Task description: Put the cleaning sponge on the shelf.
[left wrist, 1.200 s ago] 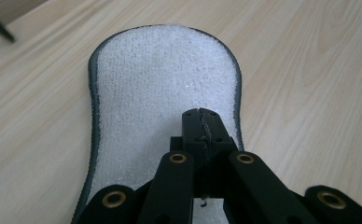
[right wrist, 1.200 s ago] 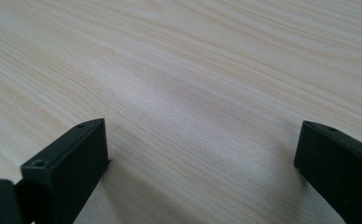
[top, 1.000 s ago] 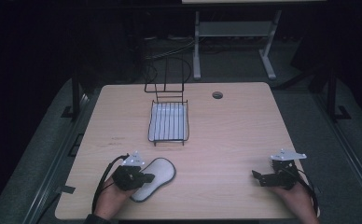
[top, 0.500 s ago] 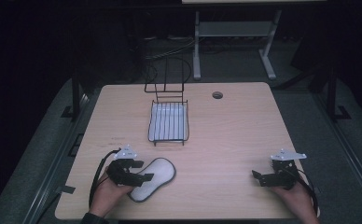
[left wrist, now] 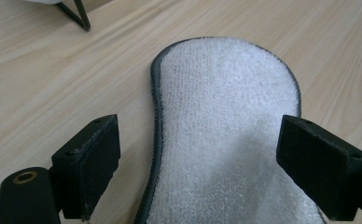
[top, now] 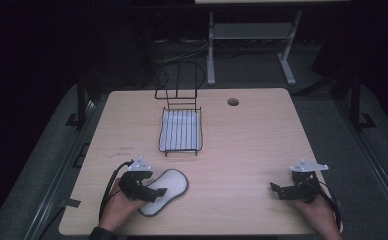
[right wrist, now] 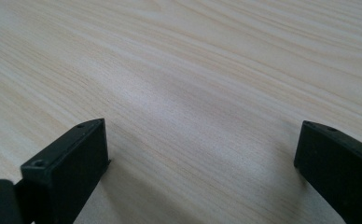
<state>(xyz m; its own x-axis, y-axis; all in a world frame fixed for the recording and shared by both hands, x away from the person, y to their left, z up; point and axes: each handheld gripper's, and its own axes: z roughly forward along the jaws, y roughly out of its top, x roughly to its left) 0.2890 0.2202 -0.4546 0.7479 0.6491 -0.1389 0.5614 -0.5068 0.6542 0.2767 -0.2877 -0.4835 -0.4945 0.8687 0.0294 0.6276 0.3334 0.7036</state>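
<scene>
A white terry pad (top: 171,183) with a dark sewn edge lies flat on the wooden table (top: 247,150), near its front left. My left gripper (top: 151,193) sits at the pad's near end. In the left gripper view the pad (left wrist: 226,102) runs between the left gripper's (left wrist: 198,158) wide-apart jaws. The jaws have just been opening, and neither one presses on the pad. My right gripper (top: 282,191) rests open at the front right. In the right gripper view my right gripper (right wrist: 202,163) has bare wood between its jaws.
A black wire rack (top: 180,130) with a white ribbed bottom stands at the table's middle back, with taller wire loops behind it. A round cable hole (top: 233,102) lies at the back right of the rack. Dark floor and a white stand lie beyond.
The left gripper's jaws have opened off the pad, and the hand has drawn back slightly to the left. The pad stays where it lay. The right gripper has not moved.
</scene>
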